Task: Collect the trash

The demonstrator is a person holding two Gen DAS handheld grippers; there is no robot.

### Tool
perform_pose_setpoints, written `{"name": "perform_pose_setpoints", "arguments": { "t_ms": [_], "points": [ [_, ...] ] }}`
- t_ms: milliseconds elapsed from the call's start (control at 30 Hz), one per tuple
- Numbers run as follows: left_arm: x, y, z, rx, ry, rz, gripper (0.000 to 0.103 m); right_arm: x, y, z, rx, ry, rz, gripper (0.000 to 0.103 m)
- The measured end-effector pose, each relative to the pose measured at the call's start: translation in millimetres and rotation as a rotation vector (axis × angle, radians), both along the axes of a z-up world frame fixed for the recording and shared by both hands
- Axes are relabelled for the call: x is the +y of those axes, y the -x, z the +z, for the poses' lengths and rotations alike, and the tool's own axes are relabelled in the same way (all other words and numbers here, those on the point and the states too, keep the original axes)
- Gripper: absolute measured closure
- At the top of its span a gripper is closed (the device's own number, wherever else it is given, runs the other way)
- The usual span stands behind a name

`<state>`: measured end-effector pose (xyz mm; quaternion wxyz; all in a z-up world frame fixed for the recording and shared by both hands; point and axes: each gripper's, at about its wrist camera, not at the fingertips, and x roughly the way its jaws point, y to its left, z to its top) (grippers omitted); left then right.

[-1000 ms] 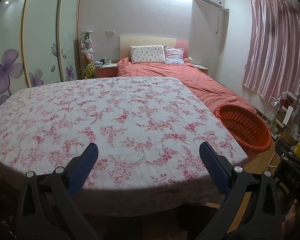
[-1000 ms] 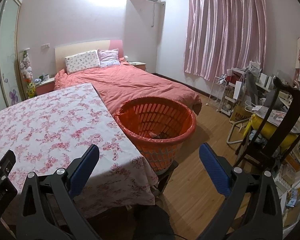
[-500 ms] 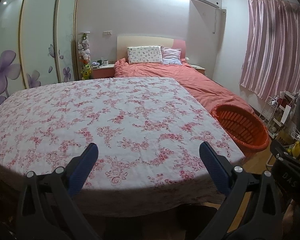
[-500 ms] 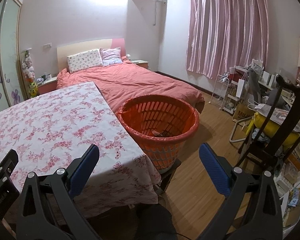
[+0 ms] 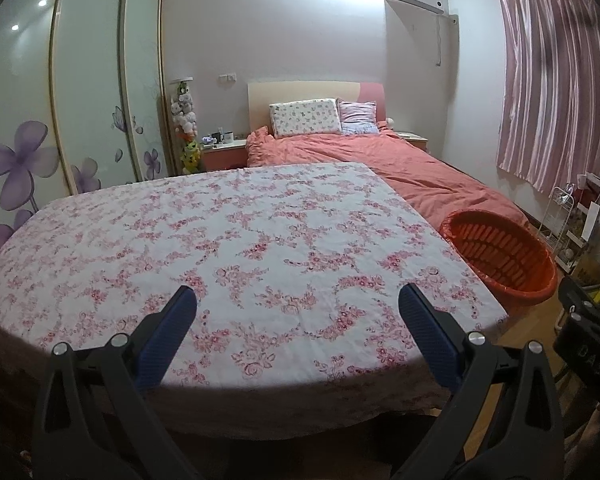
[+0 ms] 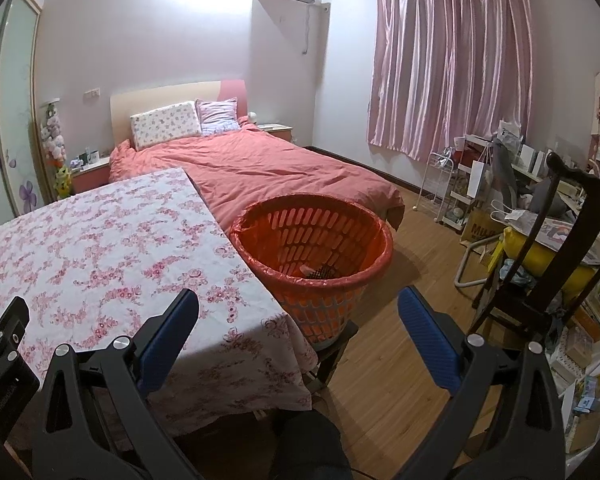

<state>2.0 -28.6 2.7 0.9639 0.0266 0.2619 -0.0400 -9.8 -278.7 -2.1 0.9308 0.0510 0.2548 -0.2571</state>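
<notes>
An orange slotted basket (image 6: 312,236) lined with an orange bag stands at the table's right edge; a few scraps of trash (image 6: 318,270) lie at its bottom. The left wrist view catches the same basket (image 5: 500,256) at the right. A table with a pink floral cloth (image 5: 220,240) fills that view and carries nothing. My left gripper (image 5: 298,308) hangs open over the table's near edge, holding nothing. My right gripper (image 6: 299,308) is open too, nothing in it, near the table's corner and just short of the basket.
A bed with a coral quilt (image 6: 268,168) lies behind the table (image 6: 80,240). A dark wooden chair (image 6: 548,248), a white wire rack (image 6: 440,188) and cluttered shelves line the right side. Wooden floor (image 6: 412,280) lies between basket and chair. Wardrobe doors (image 5: 60,120) stand on the left.
Both views have drawn back and risen slightly; the table and basket sit a little lower and farther. Both grippers stay open with nothing in them.
</notes>
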Motion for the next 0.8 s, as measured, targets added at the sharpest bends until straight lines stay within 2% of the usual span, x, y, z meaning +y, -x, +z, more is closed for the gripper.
{"name": "perform_pose_setpoints", "arguments": {
  "t_ms": [800],
  "points": [
    [-2.3,3.1,6.4,-0.026,0.002,-0.009,0.004,0.0,1.7,6.8,-0.029,0.005,0.002,0.004]
  ]
}}
